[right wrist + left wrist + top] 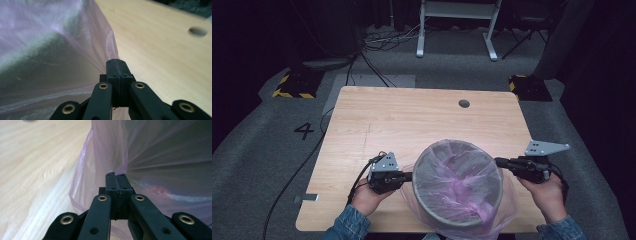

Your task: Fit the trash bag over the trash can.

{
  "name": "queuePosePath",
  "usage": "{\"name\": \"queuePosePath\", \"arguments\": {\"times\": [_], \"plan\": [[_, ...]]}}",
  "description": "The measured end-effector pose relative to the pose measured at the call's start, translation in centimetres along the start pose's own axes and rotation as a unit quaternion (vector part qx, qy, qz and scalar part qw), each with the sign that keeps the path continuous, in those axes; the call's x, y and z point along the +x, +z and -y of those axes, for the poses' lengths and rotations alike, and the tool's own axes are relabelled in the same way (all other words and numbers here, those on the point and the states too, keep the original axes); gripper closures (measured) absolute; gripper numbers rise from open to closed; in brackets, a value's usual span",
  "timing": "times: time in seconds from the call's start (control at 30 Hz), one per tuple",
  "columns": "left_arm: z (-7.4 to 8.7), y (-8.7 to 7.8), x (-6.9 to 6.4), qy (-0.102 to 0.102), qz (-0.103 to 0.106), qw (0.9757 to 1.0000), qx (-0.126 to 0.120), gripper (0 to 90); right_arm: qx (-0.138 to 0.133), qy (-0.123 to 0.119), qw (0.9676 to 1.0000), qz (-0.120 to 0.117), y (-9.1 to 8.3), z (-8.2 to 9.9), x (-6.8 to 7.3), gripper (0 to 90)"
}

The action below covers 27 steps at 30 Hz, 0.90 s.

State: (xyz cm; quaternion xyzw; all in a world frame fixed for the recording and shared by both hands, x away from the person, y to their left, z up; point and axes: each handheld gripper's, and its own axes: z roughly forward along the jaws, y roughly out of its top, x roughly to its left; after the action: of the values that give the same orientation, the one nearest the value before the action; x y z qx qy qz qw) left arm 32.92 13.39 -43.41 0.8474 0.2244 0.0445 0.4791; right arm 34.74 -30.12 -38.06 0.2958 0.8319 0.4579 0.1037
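Observation:
A round grey bin (458, 220) stands near the front edge of the wooden table (412, 120), lined with a thin pink plastic bag (457, 180) that drapes over its rim. My left gripper (408, 176) is at the bin's left side, shut on the pink bag (100, 157); the film stretches in taut folds from its tips (116, 176). At the bin's right side my right gripper (499, 162) is likewise shut on the pink bag (62, 45), whose film pulls tight into the closed tips (116, 62).
A round cable hole (464, 103) sits near the table's far edge, also seen as a cable hole (197, 31) in the right gripper view. Cables, yellow-black floor blocks (292, 85) and a white frame (457, 20) lie beyond the table. Bare wood spreads behind the bin.

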Motion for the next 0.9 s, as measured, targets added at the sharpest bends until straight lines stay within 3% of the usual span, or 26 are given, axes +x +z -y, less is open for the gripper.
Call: {"name": "queuePosePath", "arguments": {"times": [0.13,0.27,0.37,0.43,0.47,0.5,0.53,0.63,0.77,0.9], "plan": [[0.9,0.8,0.1,0.000,-0.006,0.9991,0.041,89.7,0.040,0.015,0.9990,-0.013,2.5,1.9,-0.6,90.0],[1.9,1.5,0.6,-0.002,-0.048,0.9951,0.086,89.7,0.068,0.027,0.9973,-0.008,3.9,3.6,-1.3,90.0],[2.8,1.7,1.4,-0.028,-0.062,0.9933,0.094,89.6,0.079,0.039,0.9961,-0.002,4.3,4.7,-1.9,90.0],[3.1,1.0,1.4,-0.036,-0.058,0.9949,0.075,86.2,0.074,0.044,0.9963,-0.004,3.7,5.2,-2.0,90.0],[3.2,0.2,1.3,-0.043,-0.050,0.9965,0.052,76.2,0.064,0.042,0.9971,-0.008,3.1,5.3,-1.9,88.4],[3.1,-0.6,1.2,-0.047,-0.040,0.9975,0.035,61.3,0.040,0.031,0.9987,-0.010,2.0,5.4,-1.7,69.3],[3.0,-1.2,1.0,-0.047,-0.029,0.9983,0.019,52.2,0.019,0.024,0.9995,-0.008,1.2,5.4,-1.4,59.6],[2.7,-3.6,-0.6,-0.020,0.014,0.9988,-0.043,41.0,-0.022,0.004,0.9990,-0.039,-1.2,5.3,-0.4,40.9],[2.0,-4.5,-3.0,0.011,0.040,0.9973,-0.061,32.8,-0.037,-0.035,0.9964,-0.067,-3.3,4.8,2.3,27.5],[1.0,-3.9,-4.9,0.029,0.051,0.9959,-0.069,29.5,-0.042,-0.061,0.9928,-0.094,-3.5,4.2,4.9,20.5]]}}
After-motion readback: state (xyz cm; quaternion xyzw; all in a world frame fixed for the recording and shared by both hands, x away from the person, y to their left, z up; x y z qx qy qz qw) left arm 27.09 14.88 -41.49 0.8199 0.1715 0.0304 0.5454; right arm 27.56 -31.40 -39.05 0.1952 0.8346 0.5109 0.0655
